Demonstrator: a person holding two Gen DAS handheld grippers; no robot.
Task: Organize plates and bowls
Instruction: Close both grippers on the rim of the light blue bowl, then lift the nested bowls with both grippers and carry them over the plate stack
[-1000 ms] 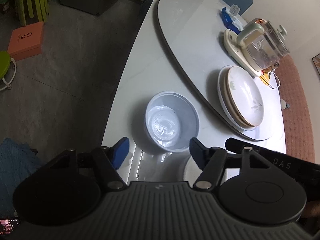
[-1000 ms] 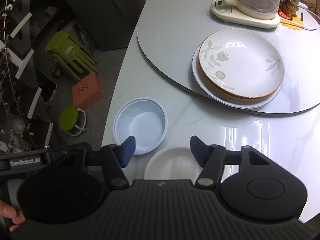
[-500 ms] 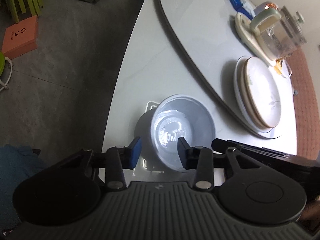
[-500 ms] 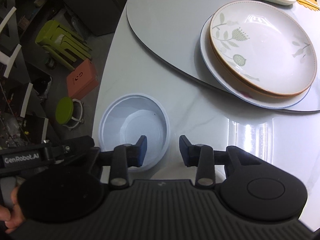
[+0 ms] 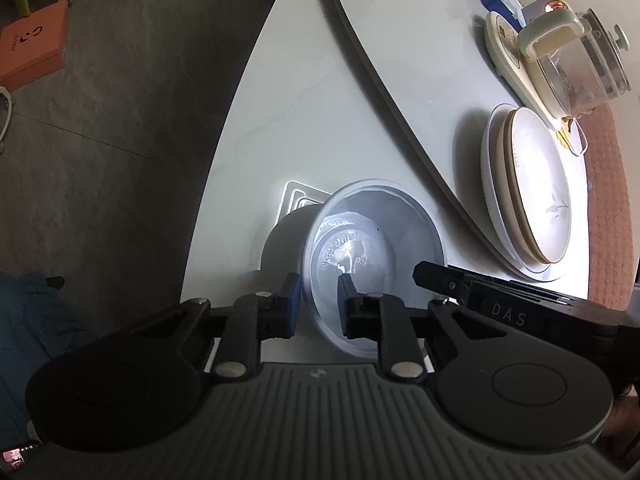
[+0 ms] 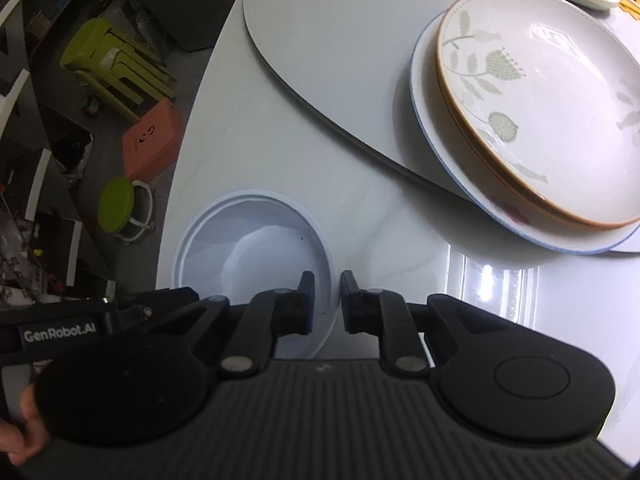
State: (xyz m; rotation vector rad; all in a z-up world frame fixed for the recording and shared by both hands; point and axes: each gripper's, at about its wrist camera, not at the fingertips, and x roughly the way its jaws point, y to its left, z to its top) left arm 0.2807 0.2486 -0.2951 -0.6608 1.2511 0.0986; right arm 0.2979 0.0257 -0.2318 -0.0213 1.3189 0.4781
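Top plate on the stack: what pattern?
Cream top plate with green leaf-and-flower print, brown rim; clearest in right wrist view.

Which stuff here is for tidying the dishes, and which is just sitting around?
For the job:
- pale blue bowl, clamped by both grippers
- stacked plates

Just lying about:
- glass kettle
- orange box
- green stools

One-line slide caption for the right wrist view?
Right gripper closed on the near rim of a pale blue bowl at the table edge, stacked plates beyond.
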